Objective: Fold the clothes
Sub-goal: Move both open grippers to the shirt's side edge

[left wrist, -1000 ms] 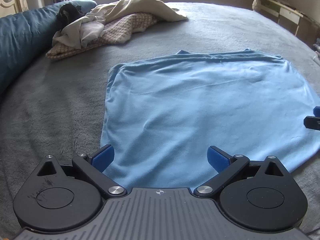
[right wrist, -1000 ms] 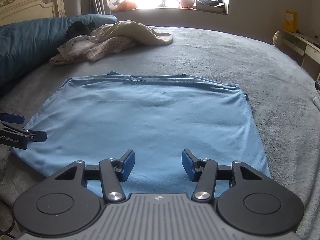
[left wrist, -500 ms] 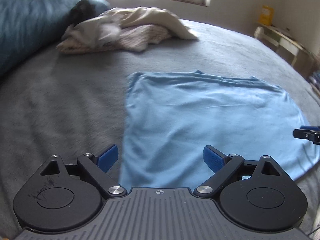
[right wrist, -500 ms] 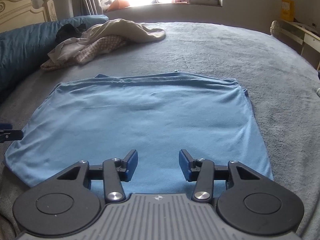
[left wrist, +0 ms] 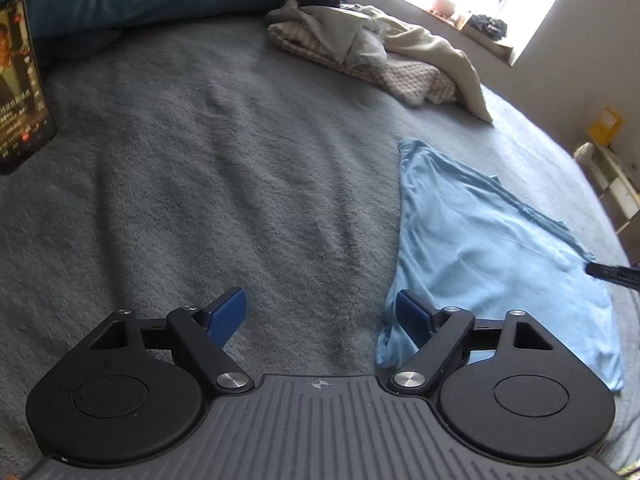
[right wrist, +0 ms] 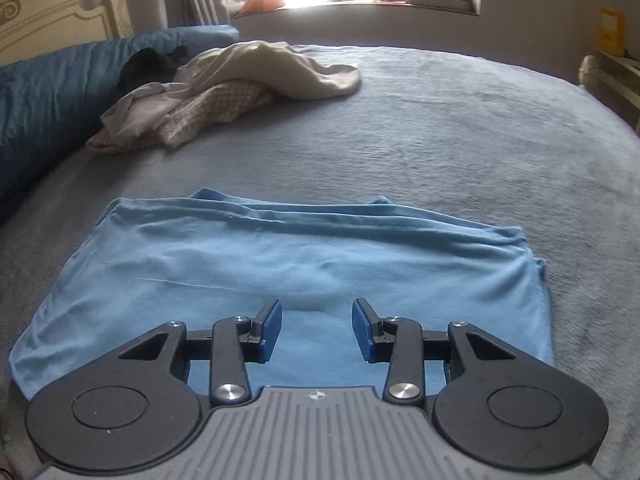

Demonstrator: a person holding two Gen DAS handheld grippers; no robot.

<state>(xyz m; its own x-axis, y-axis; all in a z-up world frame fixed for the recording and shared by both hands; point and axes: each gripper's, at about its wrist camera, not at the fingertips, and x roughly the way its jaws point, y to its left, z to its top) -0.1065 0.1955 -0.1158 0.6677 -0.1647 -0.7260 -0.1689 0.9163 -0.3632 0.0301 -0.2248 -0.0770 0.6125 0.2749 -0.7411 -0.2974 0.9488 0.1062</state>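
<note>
Now left tool point(left wrist: 320, 312) closing beside shirt point(left wrist: 488, 248) edge.

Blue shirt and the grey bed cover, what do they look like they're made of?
Blue shirt: likely a thin cotton-type knit, matte; it lies limp with soft, shallow wrinkles. Bed cover: probably plush fleece, matte; its short fuzzy nap shows lighter and darker brushed streaks.

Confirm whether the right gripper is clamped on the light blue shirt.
No: the right gripper hangs over the light blue cotton shirt, its closing jaws empty.
</note>
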